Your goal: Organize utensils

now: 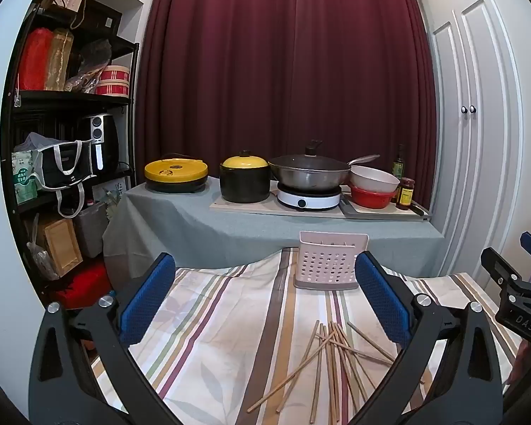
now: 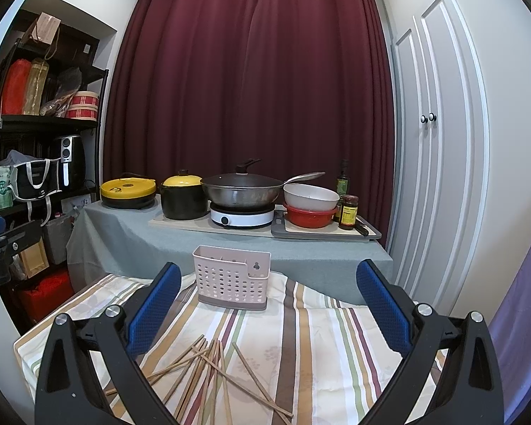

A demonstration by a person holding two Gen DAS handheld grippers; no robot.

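Lying loose at 6 o'clock on the striped cloth [image 2: 322, 322]: chopsticks [image 2: 209, 372], a crossed heap of thin wooden sticks, some stacked over others, a few fanning out toward 4 o'clock. Standing upright beyond them at 12 o'clock: holder [image 2: 232, 278], pale, perforated, divided inside, apparently empty, though the inside mostly hidden. Well apart from the heap.

Left gripper [image 1: 265, 304] spread wide, blue pads [image 1: 147, 301] bare, nothing between them; hovering above the cloth with the heap at its 5 o'clock. Right gripper [image 2: 269, 311] likewise wide and empty, heap at its 7 o'clock. Neither touching anything.

Probably light, stiff and smooth, those sticks; likely to roll or slide on the soft cloth, and to pivot in the pads if pinched near one end. Best taken near the middle of the length, pads across the stick, starting with one lying on top or off by itself at the edge of the heap, so as not to drag the rest. Worth expecting the cloth to give under pressure and bunch if the pads dig in. Holder likely light too, so liable to tip or skate if a stick goes in at a slant; dropping in from above, end first, seems safest.

Farther back at 12 o'clock, on the grey table [image 2: 230, 248]: pots, wok, bowls, bottles. No part in this.
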